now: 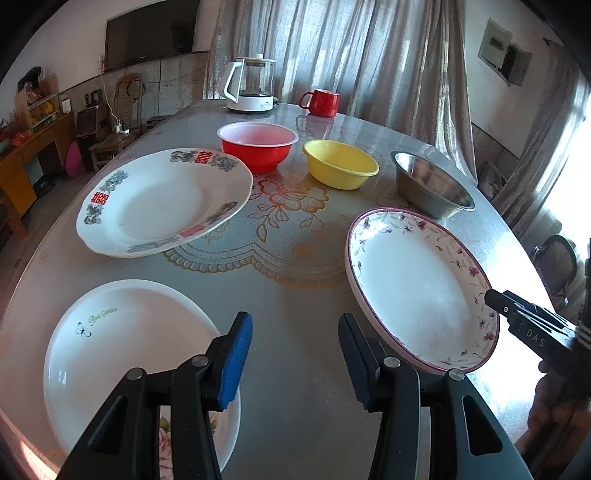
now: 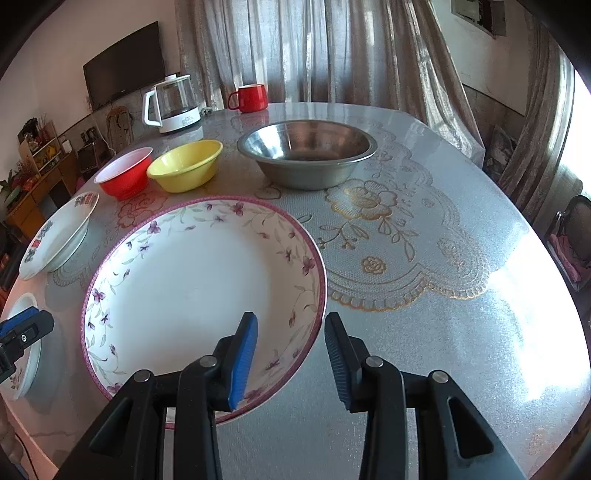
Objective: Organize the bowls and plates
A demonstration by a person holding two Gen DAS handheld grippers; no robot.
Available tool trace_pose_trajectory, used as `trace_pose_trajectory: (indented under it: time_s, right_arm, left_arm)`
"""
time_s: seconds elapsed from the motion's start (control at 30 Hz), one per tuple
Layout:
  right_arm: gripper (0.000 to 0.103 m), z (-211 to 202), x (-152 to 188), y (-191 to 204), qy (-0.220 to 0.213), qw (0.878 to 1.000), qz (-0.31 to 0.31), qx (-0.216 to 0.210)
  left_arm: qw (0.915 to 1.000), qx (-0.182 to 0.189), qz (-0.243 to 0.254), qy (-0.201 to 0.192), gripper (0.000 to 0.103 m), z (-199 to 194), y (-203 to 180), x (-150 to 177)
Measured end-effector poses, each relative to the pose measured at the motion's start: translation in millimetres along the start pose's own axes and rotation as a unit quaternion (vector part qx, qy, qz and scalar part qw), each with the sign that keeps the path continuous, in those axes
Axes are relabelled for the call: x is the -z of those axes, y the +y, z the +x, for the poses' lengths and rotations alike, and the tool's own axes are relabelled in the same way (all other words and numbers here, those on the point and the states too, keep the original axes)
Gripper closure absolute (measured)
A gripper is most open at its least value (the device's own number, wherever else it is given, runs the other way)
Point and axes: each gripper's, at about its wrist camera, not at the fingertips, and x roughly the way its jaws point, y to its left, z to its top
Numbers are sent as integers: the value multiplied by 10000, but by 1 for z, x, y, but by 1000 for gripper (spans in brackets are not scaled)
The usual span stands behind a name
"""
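Purple-rimmed plate (image 2: pixel 199 280) edge between fingers of wide right gripper (image 2: pixel 290 358); left gripper (image 1: pixel 295 360) wide, empty

Left tongs (image 1: pixel 295 360) and right tongs (image 2: pixel 290 360) both agape, empty, level.

The table (image 1: pixel 295 369) carries 3 plates (image 1: pixel 162 201), 3 bowls (image 1: pixel 341 164), a kettle (image 1: pixel 251 85) and a red mug (image 1: pixel 321 102).

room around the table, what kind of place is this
Most likely a living or dining room in a home: a wall-mounted television, long curtains over the windows, and a dining table with an electric kettle and a red mug.
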Motion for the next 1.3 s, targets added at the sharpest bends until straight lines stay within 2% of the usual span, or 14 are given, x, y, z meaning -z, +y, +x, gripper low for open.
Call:
trace_pose_trajectory:
  time_s: [0.13,0.2,0.3,0.47,0.73,0.97,1.3]
  right_arm:
    - [65,-13,-8,2,-228,9997,56,-77]
    - [65,-17,-12,9,-295,9991,22,-295]
    - [62,-19,-19,25,-266,9949,-54,-969]
    - [60,-9,-26,67,80,9793,-197,-2013]
    - [56,12,-37,131,576,9517,-459,-2981]
    - [55,37,-56,169,754,9413,-398,-3267]
    - [55,73,-79,187,955,9406,-113,-3256]
  left_arm:
    - [9998,-89,-136,-82,53,-8,13,0]
    - [9995,-195,-190,-155,53,-13,21,-1]
    - [9986,-388,-286,-236,52,-20,34,-3]
    - [9963,-657,-454,-329,52,-30,56,-5]
    - [9929,-947,-610,-390,51,-37,87,-7]
    - [9897,-1151,-773,-370,51,-36,116,-14]
    - [9822,-1159,-1460,-215,51,-25,173,-28]
